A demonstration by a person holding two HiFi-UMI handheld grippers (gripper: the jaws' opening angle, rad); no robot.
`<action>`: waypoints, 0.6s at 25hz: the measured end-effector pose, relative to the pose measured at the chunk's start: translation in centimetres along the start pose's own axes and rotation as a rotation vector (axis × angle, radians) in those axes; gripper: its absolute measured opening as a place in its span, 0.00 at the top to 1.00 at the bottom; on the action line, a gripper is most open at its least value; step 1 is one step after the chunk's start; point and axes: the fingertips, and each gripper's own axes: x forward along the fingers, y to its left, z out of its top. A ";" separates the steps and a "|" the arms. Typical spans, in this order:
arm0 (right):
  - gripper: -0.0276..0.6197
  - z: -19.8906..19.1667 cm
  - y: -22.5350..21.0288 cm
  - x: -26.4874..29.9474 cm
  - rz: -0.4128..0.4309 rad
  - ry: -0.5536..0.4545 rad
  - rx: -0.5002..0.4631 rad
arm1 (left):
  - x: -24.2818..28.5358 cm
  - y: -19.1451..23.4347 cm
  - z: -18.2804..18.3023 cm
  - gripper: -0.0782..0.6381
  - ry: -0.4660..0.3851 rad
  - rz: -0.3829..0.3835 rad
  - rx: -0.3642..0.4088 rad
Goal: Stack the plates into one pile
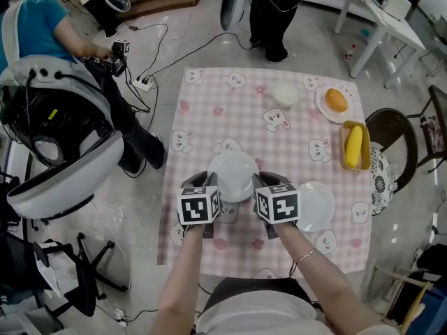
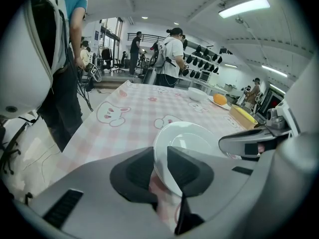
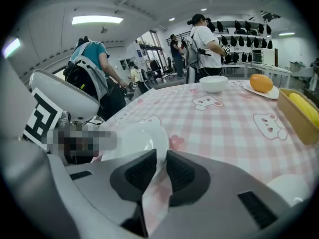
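Pink checked surface (image 1: 209, 110), busy lab behind. Left gripper (image 1: 211, 182) clamped on near-centre plate (image 1: 232, 173), rim at 8 o'clock; right gripper (image 1: 260, 182) pinching same rim at 4 o'clock. Second plate (image 1: 318, 204) lies alone at 3 o'clock, just beside right gripper. No pile seen yet; stacking judged barely begun.
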 end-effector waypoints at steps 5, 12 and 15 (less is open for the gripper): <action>0.85 0.2 0.1 0.0 -0.008 -0.002 -0.017 | 0.0 0.1 0.1 0.75 -0.004 0.007 0.000; 0.85 0.6 0.1 -0.6 -0.010 -0.041 -0.004 | -1.1 0.2 0.9 0.75 -0.059 0.022 -0.013; 0.85 1.4 0.2 -1.6 -0.001 -0.085 0.004 | -2.1 -0.6 1.8 0.75 -0.102 0.012 -0.007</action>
